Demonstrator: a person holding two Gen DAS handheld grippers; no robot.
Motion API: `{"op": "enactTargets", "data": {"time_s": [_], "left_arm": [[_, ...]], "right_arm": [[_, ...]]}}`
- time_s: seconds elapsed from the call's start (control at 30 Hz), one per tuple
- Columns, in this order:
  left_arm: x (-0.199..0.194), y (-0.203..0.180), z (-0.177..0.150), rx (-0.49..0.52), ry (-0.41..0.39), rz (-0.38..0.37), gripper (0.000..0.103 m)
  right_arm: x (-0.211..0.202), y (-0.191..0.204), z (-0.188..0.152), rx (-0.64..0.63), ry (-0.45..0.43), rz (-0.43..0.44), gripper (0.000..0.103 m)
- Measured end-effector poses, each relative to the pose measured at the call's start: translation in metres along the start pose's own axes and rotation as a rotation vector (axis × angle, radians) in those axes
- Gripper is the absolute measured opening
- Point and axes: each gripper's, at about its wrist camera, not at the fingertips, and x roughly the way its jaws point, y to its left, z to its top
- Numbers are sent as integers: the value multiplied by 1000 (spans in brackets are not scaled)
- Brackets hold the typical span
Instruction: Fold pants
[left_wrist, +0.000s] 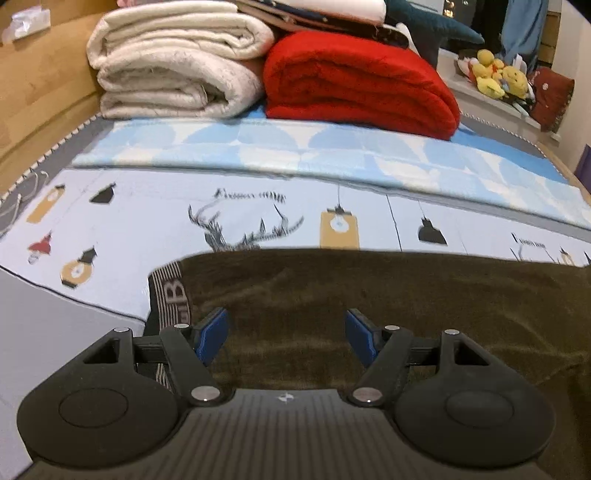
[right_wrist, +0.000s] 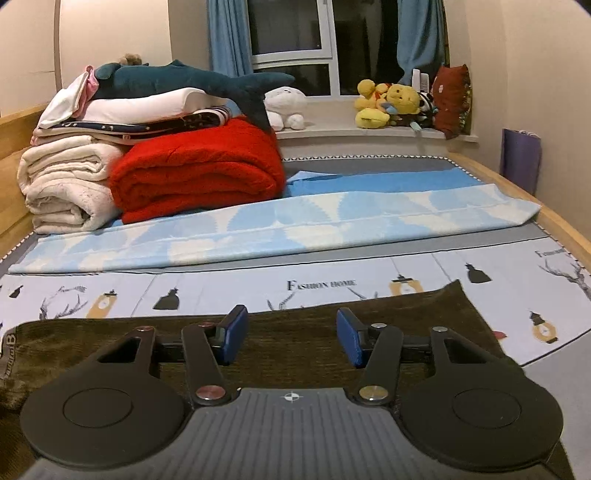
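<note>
Your dark olive velvety pants (left_wrist: 369, 314) lie flat across the lamp-printed bedsheet (left_wrist: 258, 206), apparently already doubled leg over leg. Your left gripper (left_wrist: 284, 336) and right gripper (right_wrist: 288, 336) both hang spread and empty above them. Crosswise folds look left to do.

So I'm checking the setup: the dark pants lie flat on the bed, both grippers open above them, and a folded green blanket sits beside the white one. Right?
Not quite: the blanket beside the white blanket is red, not green, as the right wrist view shows. The pants, left gripper and right gripper are as you say.
</note>
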Motion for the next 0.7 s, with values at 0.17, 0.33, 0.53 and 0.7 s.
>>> {"op": "enactTargets", "data": {"time_s": [0.17,0.33,0.53,0.7], "left_arm": [[7,-1,8,-1,-29,-21,77],[9,-10,11,102,-99,-17,86],[31,-8,18,128,-84,-13,86],[56,-1,30,129,-58,-14,86]], "right_arm": [[6,19,5,-25,-9,11,54],[10,30,9,-22,6,27,69],[13,45,11,-55,15,42,69],[17,56,13,-87,24,55,69]]}}
